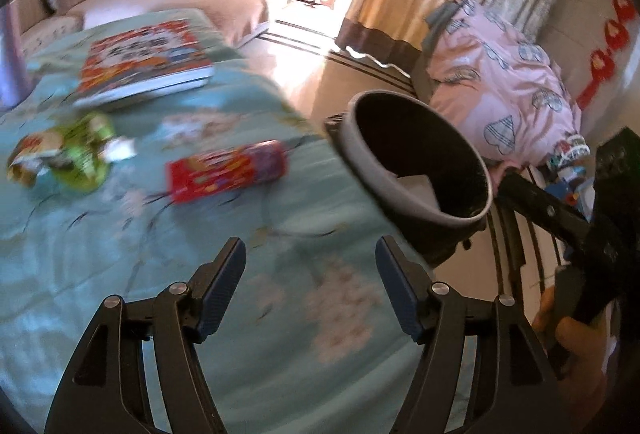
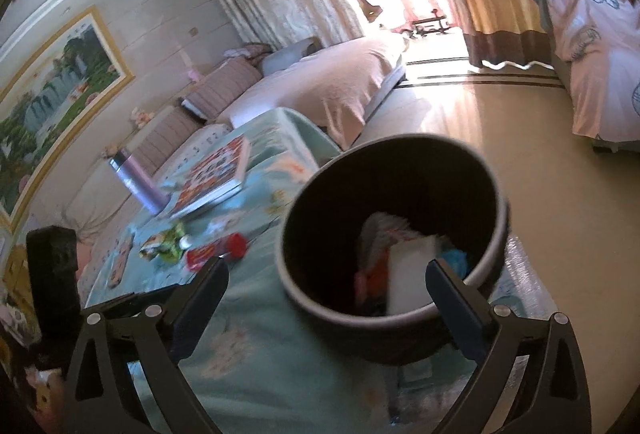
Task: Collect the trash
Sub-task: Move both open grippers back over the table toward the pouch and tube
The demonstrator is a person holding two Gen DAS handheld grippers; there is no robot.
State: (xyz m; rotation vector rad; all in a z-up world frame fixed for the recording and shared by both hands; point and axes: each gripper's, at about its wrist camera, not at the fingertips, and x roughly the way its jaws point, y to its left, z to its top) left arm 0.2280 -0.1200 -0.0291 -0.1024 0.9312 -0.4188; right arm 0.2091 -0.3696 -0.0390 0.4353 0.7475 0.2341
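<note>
The left gripper (image 1: 310, 254) has its jaws spread apart with nothing between them, hanging over the pale green cloth (image 1: 248, 314) that covers the bench. The right gripper (image 2: 326, 274) is released too, jaws wide, and the near rim of the dark bin (image 2: 472, 170) shows in the gap between them; no pad presses on it as far as the blur allows.

Further out on the cloth lies the trash not yet collected: a red snack packet (image 1: 228, 170) nearest the left jaws, and beyond it a crumpled green and red wrapper (image 1: 68, 158). Both look light, thin and crinkly, likely to slide on the cloth and flatten when pinched, so my guess is that a grip across the packet's middle, or on a raised fold of the wrapper, would serve best. The bin, at the bench's edge, already holds some paper and coloured scraps.

A book (image 1: 144, 58) and a purple bottle (image 2: 138, 182) sit behind the trash, well apart from the jaws. Both views are smeared, so the print on the packets cannot be read. The bin's base is hidden, so what it stands on is unclear.
</note>
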